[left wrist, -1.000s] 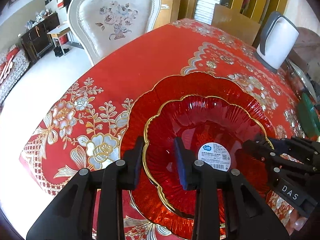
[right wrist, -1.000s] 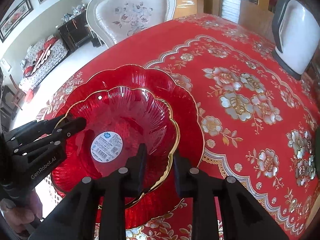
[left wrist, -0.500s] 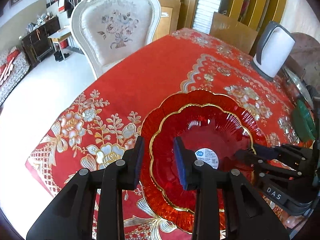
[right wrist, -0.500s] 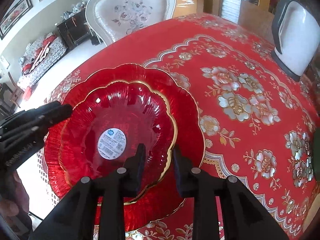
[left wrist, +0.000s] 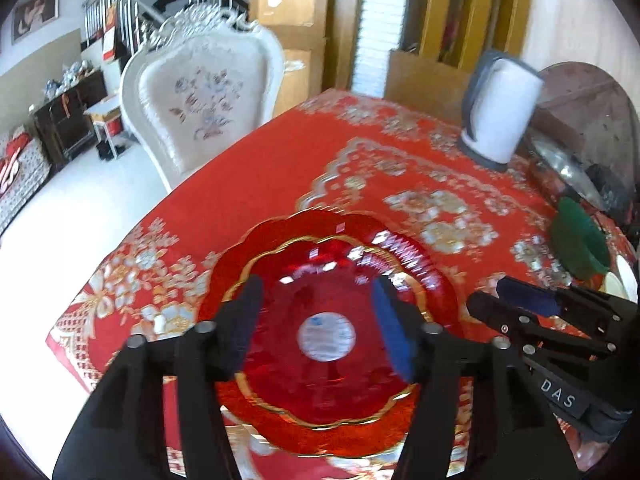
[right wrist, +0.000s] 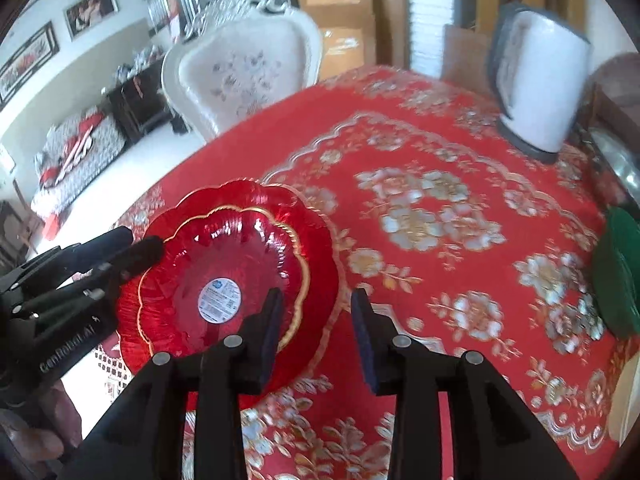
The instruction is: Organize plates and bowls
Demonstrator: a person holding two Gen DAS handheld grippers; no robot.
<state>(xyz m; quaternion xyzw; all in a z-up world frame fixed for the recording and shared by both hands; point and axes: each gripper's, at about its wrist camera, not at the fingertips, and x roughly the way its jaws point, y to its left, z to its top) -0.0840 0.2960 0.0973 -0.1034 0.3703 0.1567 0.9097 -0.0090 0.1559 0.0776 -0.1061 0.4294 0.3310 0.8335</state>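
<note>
The red bowl (left wrist: 320,320) sits nested in the red plate (left wrist: 280,232) directly below the left gripper (left wrist: 316,328), whose fingers spread open, while the right gripper (right wrist: 316,320), also open and empty, hangs beside the rim.

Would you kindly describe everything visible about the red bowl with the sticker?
The red bowl looks like translucent ribbed glass with a scalloped, gold-edged rim and a round white barcode sticker at its centre. It sits upright, nested on a larger red scalloped plate near the table's corner. Neither claw grips it.
</note>
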